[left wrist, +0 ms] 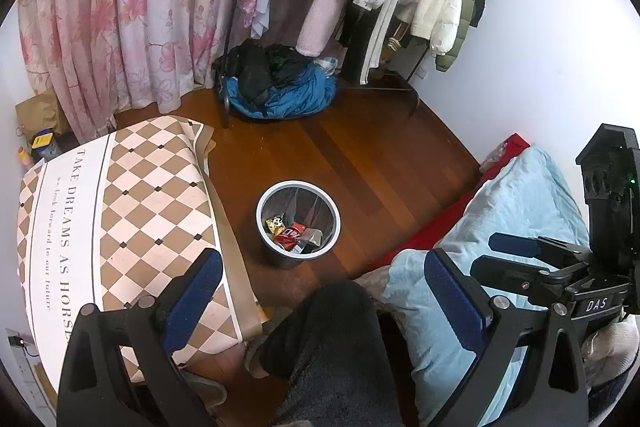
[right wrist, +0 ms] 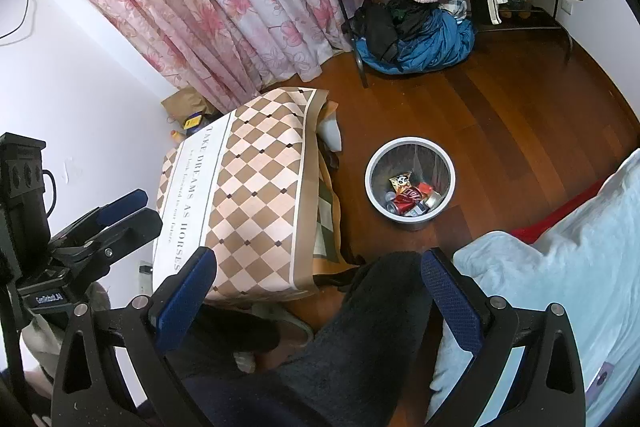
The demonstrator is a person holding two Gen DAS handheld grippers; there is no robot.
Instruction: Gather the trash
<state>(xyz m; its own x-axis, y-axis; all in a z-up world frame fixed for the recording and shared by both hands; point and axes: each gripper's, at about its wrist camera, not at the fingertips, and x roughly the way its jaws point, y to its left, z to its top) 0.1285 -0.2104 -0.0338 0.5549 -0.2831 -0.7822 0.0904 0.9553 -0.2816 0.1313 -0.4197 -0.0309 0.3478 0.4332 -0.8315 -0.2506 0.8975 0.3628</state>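
On the wood floor betw. the checkered worktop [left wrist: 132, 195] and bed [left wrist: 516, 211], the bin [left wrist: 298, 223] already holds wrappers & a can, both grippers' jaws wide apart w/ nothing held, so collecting looks about done.

One trash bin [left wrist: 298, 223] on floor; one red can [right wrist: 408, 197] and one snack packet [right wrist: 401, 182] inside; one checkered-cloth surface [right wrist: 256, 195]; two grippers.
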